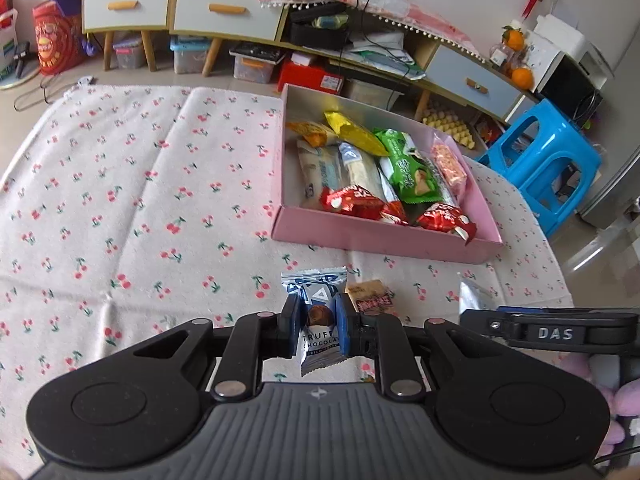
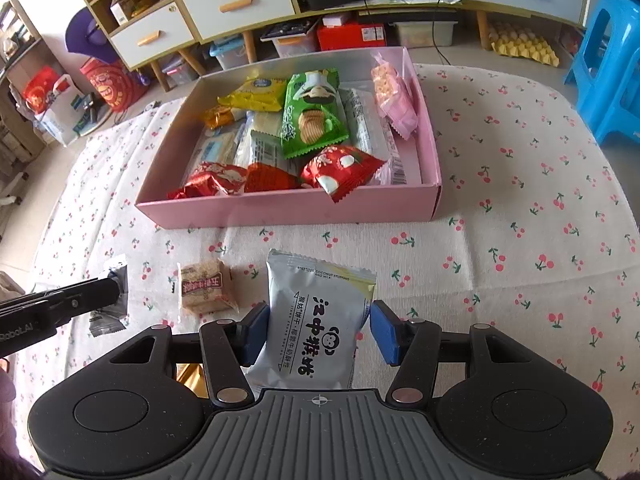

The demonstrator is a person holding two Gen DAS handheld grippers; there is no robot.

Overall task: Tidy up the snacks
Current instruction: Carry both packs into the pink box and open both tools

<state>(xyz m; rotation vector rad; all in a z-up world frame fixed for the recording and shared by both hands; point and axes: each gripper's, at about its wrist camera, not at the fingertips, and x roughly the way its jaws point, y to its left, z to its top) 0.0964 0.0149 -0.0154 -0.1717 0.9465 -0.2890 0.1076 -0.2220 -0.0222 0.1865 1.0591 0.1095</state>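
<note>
My left gripper [image 1: 318, 326] is shut on a silver-blue truffle chocolate packet [image 1: 316, 316], close above the cherry-print tablecloth. It also shows in the right wrist view [image 2: 114, 294]. My right gripper [image 2: 318, 326] is open around a pale blue coconut biscuit packet [image 2: 316, 320] lying on the cloth; its pads stand beside the packet, the right one a little apart. A small clear-wrapped brown cracker bar [image 2: 206, 286] lies between the two grippers, also in the left view [image 1: 370, 294]. The pink box [image 2: 288, 210] beyond holds several snacks, also seen from the left [image 1: 380, 240].
The table [image 1: 120, 200] has a rounded edge, with bare cloth left of the box. Beyond it are a low cabinet with drawers [image 1: 224, 10], storage bins on the floor and a blue plastic stool [image 1: 540, 160] at the right.
</note>
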